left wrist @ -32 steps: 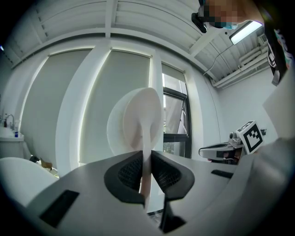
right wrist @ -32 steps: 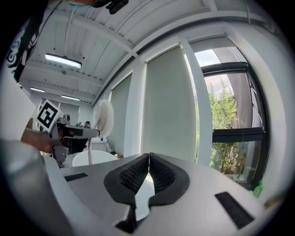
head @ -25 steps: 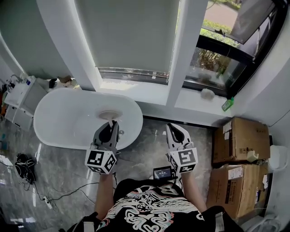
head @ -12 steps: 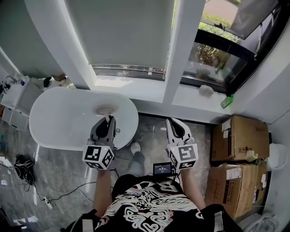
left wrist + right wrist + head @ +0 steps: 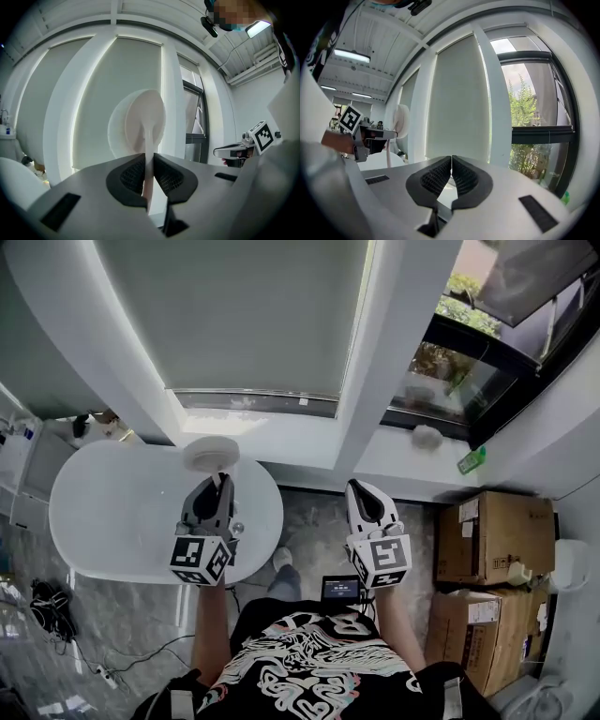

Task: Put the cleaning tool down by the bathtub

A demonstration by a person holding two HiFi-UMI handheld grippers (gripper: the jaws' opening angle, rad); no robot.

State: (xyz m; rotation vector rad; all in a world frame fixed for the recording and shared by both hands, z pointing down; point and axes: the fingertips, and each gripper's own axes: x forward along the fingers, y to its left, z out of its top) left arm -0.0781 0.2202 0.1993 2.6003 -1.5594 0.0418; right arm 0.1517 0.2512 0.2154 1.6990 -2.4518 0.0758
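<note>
White plastic against white enamel: we hold the cleaning tool [image 5: 210, 455] in the left gripper [image 5: 222, 486], jaws pinched narrow on its thin handle, the round head out ahead of them. From the head view the head shows over the far edge of the bathtub [image 5: 103, 521], below the window sill, with the tool in the air and resting on nothing. The right gripper [image 5: 357, 491] hangs level beside it over the marbled floor [image 5: 314, 521], jaws pressed together on nothing (cardboard boxes [image 5: 492, 531] stand well off to that side). We judge the task to be at the carrying step, with the tool not yet set down. The next move calls for lowering the left gripper to a spot just beside the tub, letting the tool take its own weight there, and only then parting the jaws so it does not drop or tip.
</note>
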